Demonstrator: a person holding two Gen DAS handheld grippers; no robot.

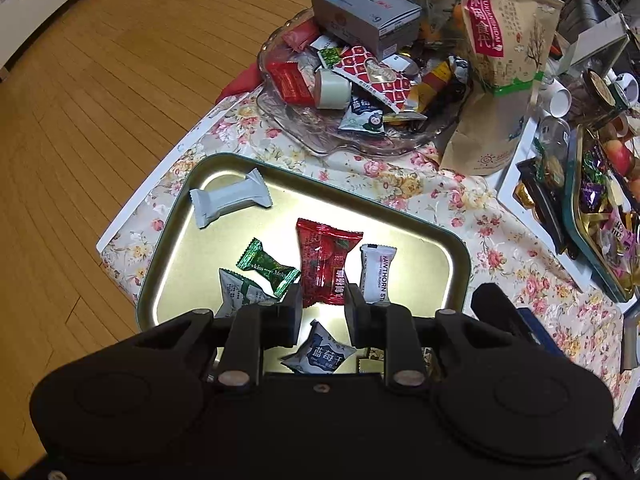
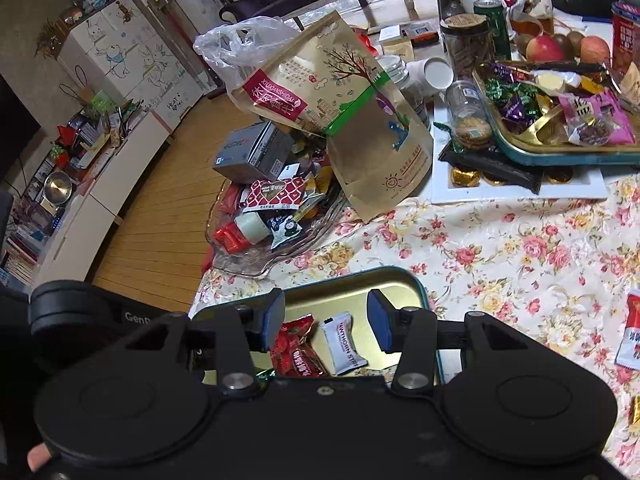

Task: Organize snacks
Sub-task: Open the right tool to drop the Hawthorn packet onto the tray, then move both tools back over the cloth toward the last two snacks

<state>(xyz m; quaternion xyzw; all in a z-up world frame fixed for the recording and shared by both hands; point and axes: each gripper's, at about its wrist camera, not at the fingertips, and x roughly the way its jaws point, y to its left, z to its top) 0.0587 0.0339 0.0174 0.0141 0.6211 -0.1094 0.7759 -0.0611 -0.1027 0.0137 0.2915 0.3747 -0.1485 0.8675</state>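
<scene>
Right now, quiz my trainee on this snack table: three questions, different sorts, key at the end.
1. True or false: the white Hawthorn candy lies in the gold tin tray.
2. Which leans against the glass dish? A) kraft snack pouch B) kettle C) bowl of soup
3. Fill in: the right gripper has its jaws ____, gripping nothing.

Key: 1 true; 2 A; 3 open.
</scene>
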